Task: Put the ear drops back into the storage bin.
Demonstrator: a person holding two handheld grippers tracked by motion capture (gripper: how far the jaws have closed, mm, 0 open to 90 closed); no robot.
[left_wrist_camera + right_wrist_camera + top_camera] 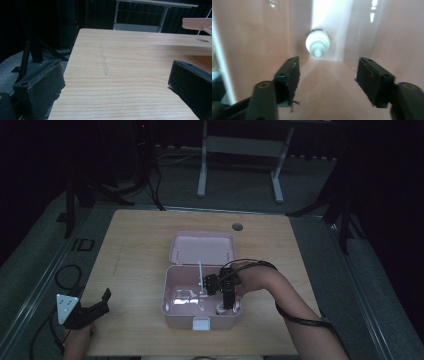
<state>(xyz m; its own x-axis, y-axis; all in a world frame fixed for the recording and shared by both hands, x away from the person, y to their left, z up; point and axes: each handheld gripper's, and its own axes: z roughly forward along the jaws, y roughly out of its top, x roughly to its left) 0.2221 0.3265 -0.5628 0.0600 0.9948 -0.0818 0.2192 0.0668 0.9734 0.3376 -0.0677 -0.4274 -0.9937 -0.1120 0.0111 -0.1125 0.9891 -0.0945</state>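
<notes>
Right gripper view: open claw; glossy pink box; perhaps a white bottle.

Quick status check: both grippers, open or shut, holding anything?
Left gripper: open, empty, over the bare light wooden table.
Right gripper: open, empty, inside the pink plastic box, aimed at a small white capped bottle.
</notes>
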